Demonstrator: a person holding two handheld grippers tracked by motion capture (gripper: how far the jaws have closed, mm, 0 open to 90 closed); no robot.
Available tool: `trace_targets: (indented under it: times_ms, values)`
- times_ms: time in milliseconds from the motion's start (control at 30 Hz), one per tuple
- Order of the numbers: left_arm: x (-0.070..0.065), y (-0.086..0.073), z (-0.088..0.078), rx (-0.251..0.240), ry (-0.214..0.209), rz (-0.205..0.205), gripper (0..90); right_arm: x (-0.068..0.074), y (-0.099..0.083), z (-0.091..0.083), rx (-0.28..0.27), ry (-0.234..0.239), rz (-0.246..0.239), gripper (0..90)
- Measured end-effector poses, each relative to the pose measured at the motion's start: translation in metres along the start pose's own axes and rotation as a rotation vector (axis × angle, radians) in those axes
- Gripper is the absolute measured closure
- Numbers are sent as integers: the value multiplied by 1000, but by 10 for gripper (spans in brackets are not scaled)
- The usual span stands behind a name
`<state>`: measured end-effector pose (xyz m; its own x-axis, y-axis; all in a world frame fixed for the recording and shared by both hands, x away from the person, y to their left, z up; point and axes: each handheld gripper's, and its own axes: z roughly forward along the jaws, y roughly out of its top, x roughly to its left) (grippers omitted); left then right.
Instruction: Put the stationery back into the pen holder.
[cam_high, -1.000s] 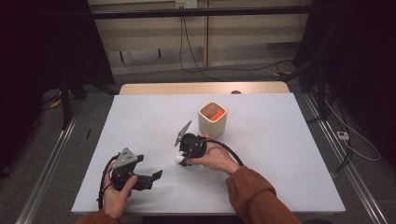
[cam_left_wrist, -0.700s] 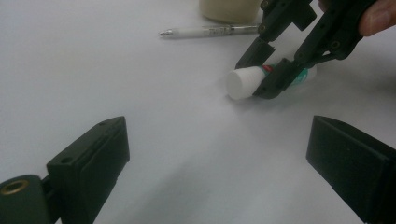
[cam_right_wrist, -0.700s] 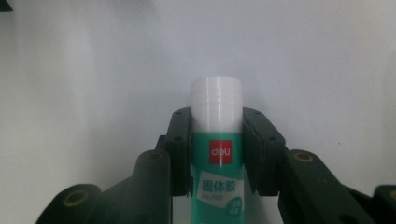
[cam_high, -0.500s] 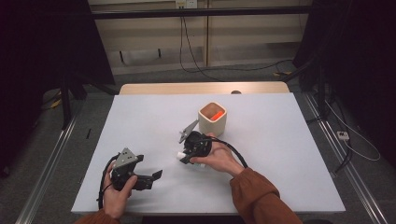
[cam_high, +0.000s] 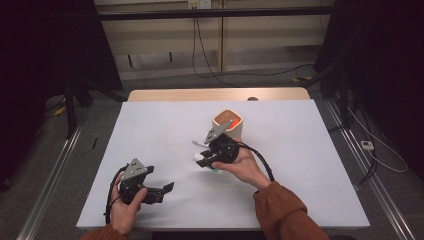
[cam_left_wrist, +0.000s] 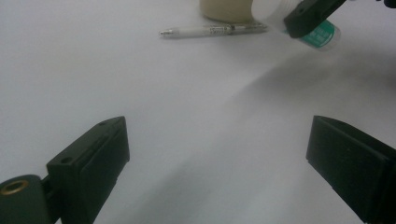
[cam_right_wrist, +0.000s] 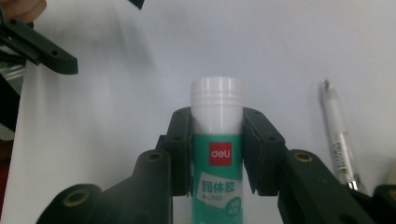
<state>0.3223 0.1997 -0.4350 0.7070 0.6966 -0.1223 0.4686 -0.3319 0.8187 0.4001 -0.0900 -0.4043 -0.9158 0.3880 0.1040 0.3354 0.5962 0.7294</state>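
From up high, I see a white table (cam_high: 300, 165) with a person's two hands coming in from the bottom. The right gripper (cam_high: 205, 161) is near the middle of the table, just in front of a small tan cup (cam_high: 235, 131) with something red inside. It grips a glue stick (cam_high: 201, 159); its white end pokes out to the left. A pen (cam_high: 199, 143) lies on the table just beside the gripper. The left gripper (cam_high: 169, 189) sits low near the front left of the table, well apart from the other one.

In the left gripper view, its two black jaws stand far apart with only bare table between them. Farther off lie the pen (cam_left_wrist: 212, 31) and the cup's base (cam_left_wrist: 226, 10), and beside them the glue stick (cam_left_wrist: 322, 35) with its green label, under a black jaw.

In the right gripper view, the jaws squeeze the glue stick (cam_right_wrist: 217, 154) from both sides. Its white cap sticks out past the jaws, and its green label has a red square. The pen (cam_right_wrist: 338, 133) lies on the table to the right.
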Motion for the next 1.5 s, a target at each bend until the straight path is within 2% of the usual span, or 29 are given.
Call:
trace_targets:
  times_ms: [67, 133, 167, 267, 400, 500, 1000, 1200, 1500]
  values:
    - [0, 0, 0, 3, 3, -1, 60, 0, 0, -3, -11, -15, 3, 663]
    - [0, 0, 0, 1, 2, -2, 59, 0, -1, -8, -33, -38, 5, 664]
    - [0, 0, 0, 1, 1, 1, 59, -1, -2, -13, -62, -53, 12, 663]
    - [0, 0, 0, 3, 2, -2, 59, -2, -2, -18, -88, -69, 21, 663]
    - [0, 0, 0, 1, 0, -3, 60, -6, -4, -27, -137, -72, 54, 663]
    - [0, 0, 0, 0, -1, -3, 60, -8, -6, -32, -164, -67, 56, 663]
    - [0, 0, 0, 3, 1, 1, 60, -15, -4, -61, -301, -130, 82, 663]
    - [0, 0, 0, -1, -1, 0, 60, -18, 2, -68, -334, -148, 82, 663]
    - [0, 0, 0, 3, 0, -2, 59, -29, 7, -78, -376, -202, 104, 663]
